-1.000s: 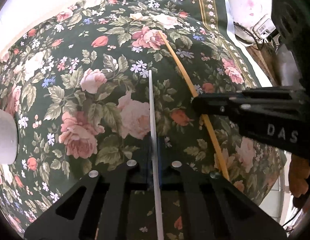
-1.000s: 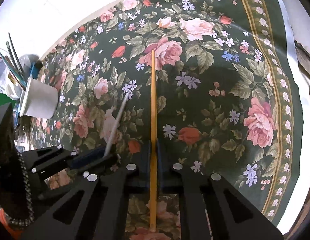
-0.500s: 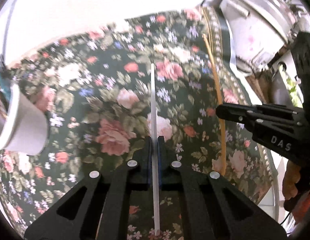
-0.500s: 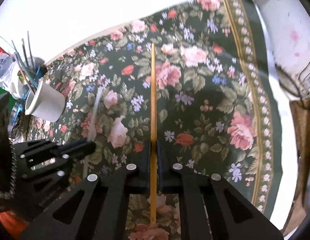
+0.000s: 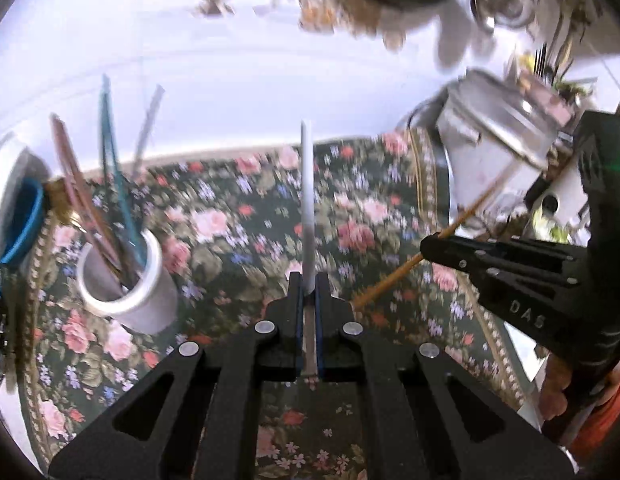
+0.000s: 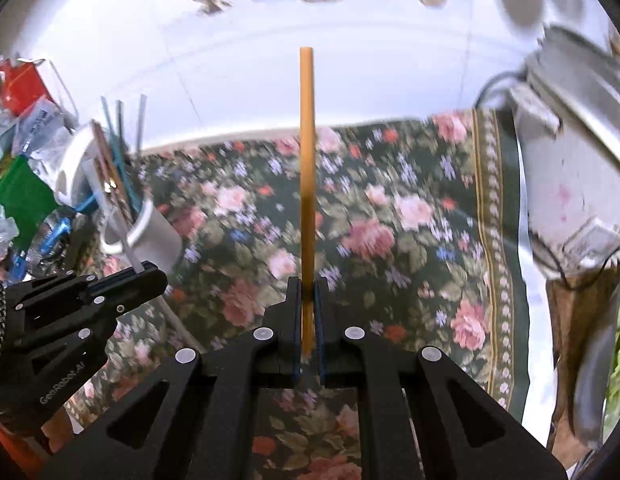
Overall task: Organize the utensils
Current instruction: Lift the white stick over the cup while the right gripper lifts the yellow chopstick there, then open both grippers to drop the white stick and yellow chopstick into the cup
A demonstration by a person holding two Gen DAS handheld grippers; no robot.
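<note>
- your left gripper [image 5: 305,300] has its jaws pinched tight on a white straw [image 5: 306,200], gripped near the lower end so the long part sticks out ahead — handy for aiming the tip.
- your right gripper [image 6: 306,304] is clamped the same way on an orange straw [image 6: 306,160], held well apart from the white one so they don't cross.
- the white cup [image 5: 125,280] sits on the floral tablecloth [image 5: 237,240] to your left, leaning, already bristling with straws — likely where both go.
- judging by that, you'll need to swing each tip over its rim.
</note>
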